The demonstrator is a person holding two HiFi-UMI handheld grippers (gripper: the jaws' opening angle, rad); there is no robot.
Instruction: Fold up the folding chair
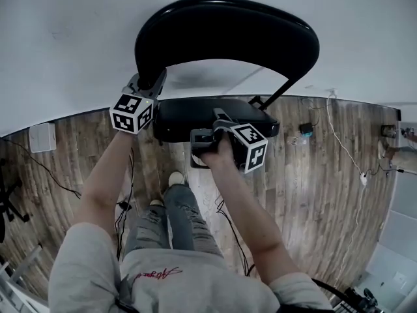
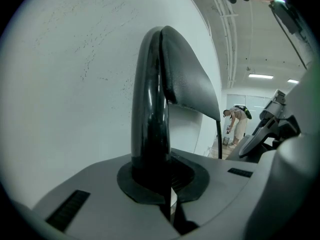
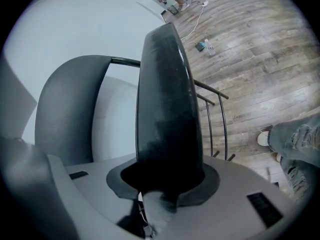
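Black metal folding chair (image 1: 228, 31) with a curved backrest, right up against the white wall (image 1: 65, 44), padded seat (image 1: 189, 115) jutting away from that wall over the wood-plank floor (image 1: 313, 175). Left gripper (image 1: 150, 82), close to the wall, pinched almost fully together round the glossy black frame tube (image 2: 150, 119) below the backrest. Right gripper (image 1: 210, 128), further out from the wall, jaws partway apart and clamped on the seat's front edge.
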